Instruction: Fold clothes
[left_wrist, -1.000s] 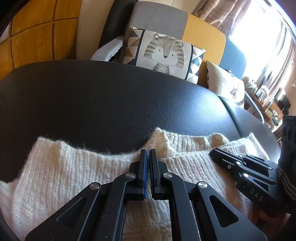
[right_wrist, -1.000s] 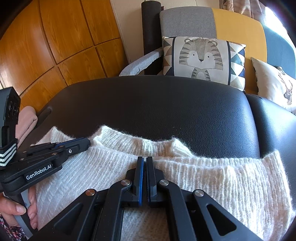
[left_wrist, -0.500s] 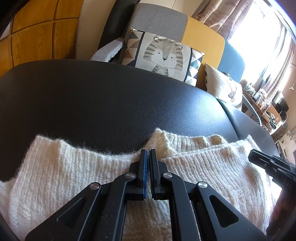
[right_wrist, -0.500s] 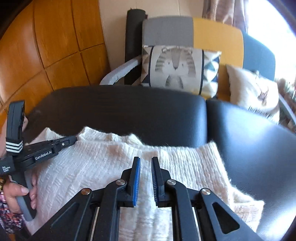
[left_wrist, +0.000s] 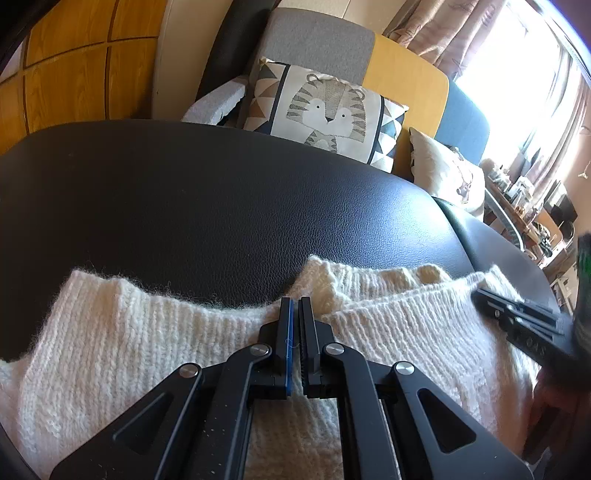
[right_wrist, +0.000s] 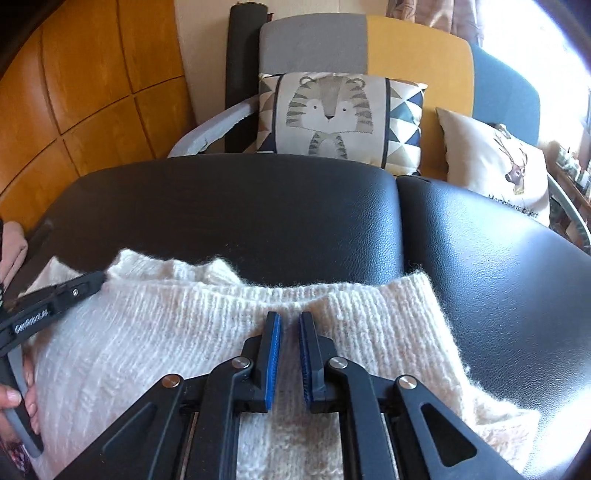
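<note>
A cream knitted sweater (left_wrist: 147, 343) lies folded on a black leather seat (left_wrist: 221, 206); it also shows in the right wrist view (right_wrist: 166, 332). My left gripper (left_wrist: 295, 306) is shut with nothing visibly between its pads, and rests over the sweater's far edge near the neckline. My right gripper (right_wrist: 289, 319) is open by a narrow gap and empty, just above the sweater's right part. Each gripper shows in the other's view: the right one (left_wrist: 517, 317) at the sweater's right edge, the left one (right_wrist: 70, 291) at the left.
The black seat has a second cushion (right_wrist: 498, 258) to the right, across a seam. Behind stand a chair with a tiger pillow (right_wrist: 332, 110), a deer pillow (right_wrist: 498, 166) and a wooden panel wall (right_wrist: 92, 92). A bright window is at the right.
My right gripper has opened from shut and shifted right along the sweater, then back in slightly. My left gripper stays shut in the same spot.
</note>
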